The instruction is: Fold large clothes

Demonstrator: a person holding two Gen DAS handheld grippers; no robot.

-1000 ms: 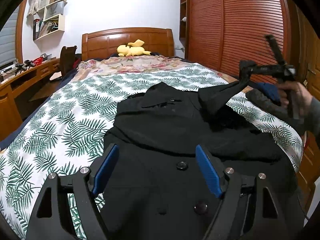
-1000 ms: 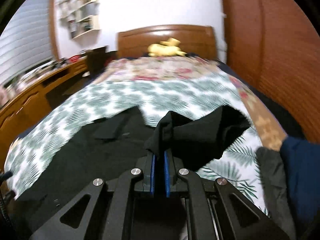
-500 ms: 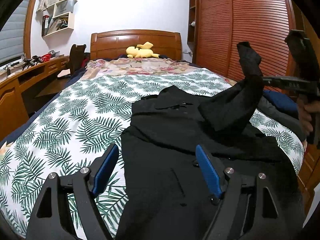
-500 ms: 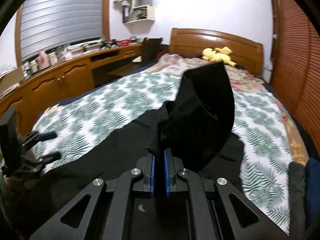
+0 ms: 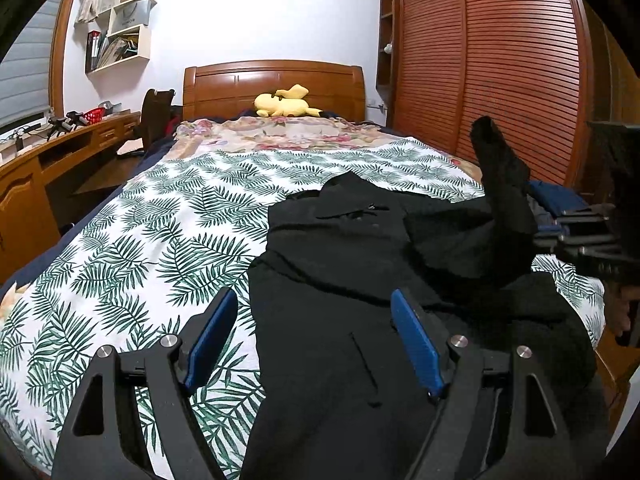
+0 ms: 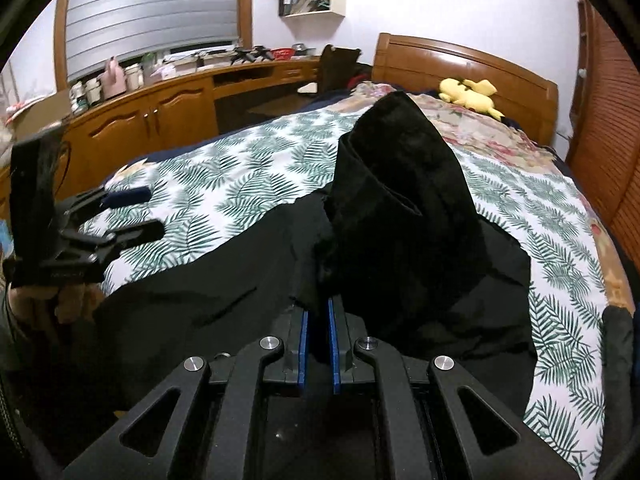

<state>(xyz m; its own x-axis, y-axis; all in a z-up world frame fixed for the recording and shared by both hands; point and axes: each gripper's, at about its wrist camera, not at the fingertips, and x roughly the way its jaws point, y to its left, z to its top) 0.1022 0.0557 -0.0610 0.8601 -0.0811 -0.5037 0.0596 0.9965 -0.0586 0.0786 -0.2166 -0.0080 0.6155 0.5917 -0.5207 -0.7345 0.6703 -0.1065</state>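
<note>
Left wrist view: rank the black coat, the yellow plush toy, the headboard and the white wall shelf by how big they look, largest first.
1. Black coat, by far the largest, though it lies nearest the camera.
2. Headboard.
3. White wall shelf.
4. Yellow plush toy, smallest.
The bottom three sit far back, so their true sizes stay unsure.

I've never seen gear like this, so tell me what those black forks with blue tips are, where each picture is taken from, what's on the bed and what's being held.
They are hand-held grippers, one in each of a person's hands, each with a camera looking along its two fingers. One picture looks out from the left gripper, the other from the right gripper. A black coat lies spread on the bed, which has a leaf-print cover. The left gripper is open above the coat, holding nothing. The right gripper is shut on a coat sleeve, lifting it off the bed. A yellow plush toy lies by the headboard.
</note>
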